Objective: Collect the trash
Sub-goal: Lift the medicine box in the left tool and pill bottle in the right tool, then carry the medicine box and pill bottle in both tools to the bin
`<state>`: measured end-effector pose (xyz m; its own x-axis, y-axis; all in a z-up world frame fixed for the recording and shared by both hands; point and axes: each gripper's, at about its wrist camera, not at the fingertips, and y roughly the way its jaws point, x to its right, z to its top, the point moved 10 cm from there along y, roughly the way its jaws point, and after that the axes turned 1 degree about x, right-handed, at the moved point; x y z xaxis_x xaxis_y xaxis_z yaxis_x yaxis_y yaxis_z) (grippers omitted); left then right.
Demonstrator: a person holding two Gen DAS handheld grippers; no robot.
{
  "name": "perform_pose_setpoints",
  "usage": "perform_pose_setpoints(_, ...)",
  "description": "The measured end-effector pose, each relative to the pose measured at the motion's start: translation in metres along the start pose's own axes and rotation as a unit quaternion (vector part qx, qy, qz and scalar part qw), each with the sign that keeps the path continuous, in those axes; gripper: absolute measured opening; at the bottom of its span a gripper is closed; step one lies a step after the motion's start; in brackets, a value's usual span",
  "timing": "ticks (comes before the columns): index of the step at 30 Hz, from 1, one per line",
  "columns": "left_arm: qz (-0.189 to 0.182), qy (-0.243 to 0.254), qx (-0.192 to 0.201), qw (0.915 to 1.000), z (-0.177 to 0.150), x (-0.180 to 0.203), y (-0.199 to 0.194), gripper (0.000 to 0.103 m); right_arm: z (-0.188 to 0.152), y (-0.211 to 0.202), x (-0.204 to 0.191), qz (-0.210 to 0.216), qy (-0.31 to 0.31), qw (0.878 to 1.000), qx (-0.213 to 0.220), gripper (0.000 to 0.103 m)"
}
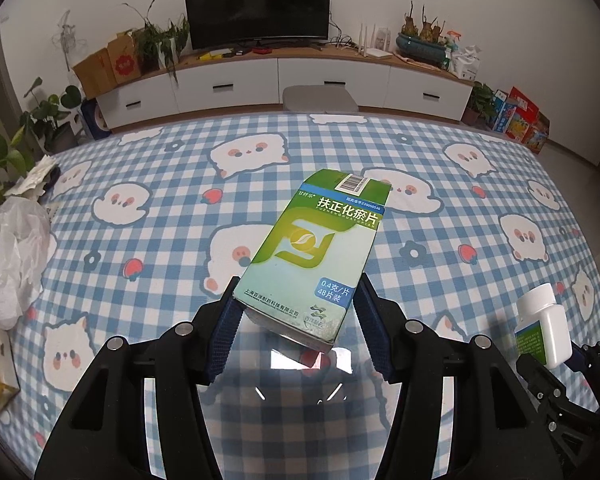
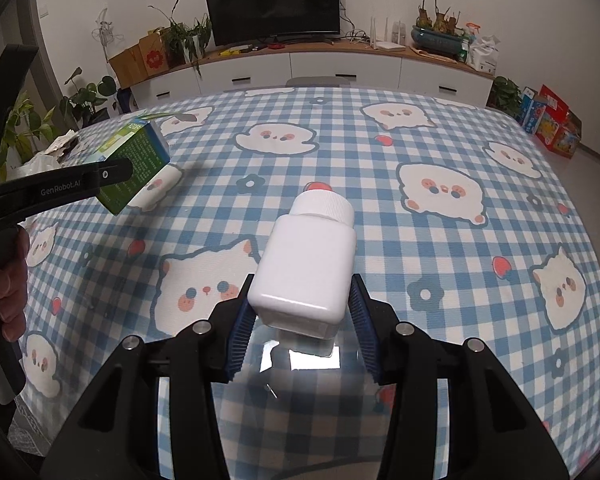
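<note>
The left gripper [image 1: 296, 312] is clamped on a green-and-white cardboard medicine box [image 1: 320, 252], held above the blue checked table [image 1: 160, 240]. A white plastic pill bottle [image 2: 306, 270] is gripped by the right gripper [image 2: 302, 316], likewise lifted.

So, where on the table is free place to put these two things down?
Nearly all of the checked tablecloth is bare, from below the medicine box and white bottle to the far edge. Only the left edge is crowded, with a crumpled plastic bag and paper scraps.
</note>
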<state>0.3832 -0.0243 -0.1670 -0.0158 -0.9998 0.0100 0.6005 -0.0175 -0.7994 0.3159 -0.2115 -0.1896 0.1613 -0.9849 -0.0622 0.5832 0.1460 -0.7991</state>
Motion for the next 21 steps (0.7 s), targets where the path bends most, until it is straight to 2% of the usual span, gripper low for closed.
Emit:
perform_pose_setpoints(11, -0.011, -0.017, 0.015, 0.9997, -0.022, -0.008, -0.068, 0.055, -0.013, -0.058, -0.02, 0.006, 0.001, 1.0, 0.013, 0.043)
perform_pose_setpoints(21, -0.019, -0.036, 0.022, 0.9989, -0.07, -0.024, -0.136, 0.055, -0.04, -0.115, -0.051, 0.008, -0.013, 1.0, 0.024, 0.043)
